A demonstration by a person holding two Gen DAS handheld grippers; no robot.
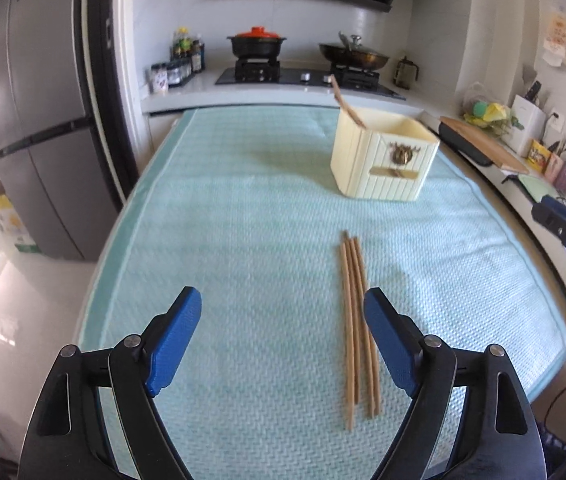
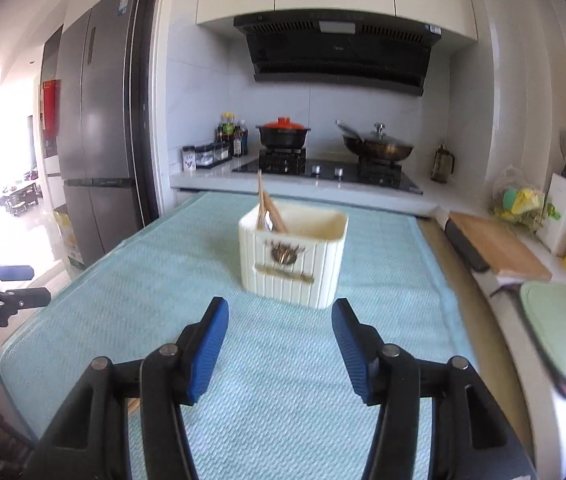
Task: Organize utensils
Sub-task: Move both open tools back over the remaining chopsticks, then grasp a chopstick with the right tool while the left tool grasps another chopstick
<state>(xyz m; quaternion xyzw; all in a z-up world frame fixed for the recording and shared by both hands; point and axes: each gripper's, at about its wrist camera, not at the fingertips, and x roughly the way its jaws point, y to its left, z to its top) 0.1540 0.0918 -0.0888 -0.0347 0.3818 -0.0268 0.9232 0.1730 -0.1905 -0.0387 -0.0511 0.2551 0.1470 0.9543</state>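
Nearest, the left tool stands wide open and empty over the teal mat, and the right tool is likewise parted, holding nothing. Just beside the left tool's right pad lie the loose chopsticks, a tight bundle flat on the worktop. They look light, stiff and thin, likely to roll or scissor apart, so pinching one across its middle seems safest. Further off stands the cream holder, a few sticks already leaning inside.
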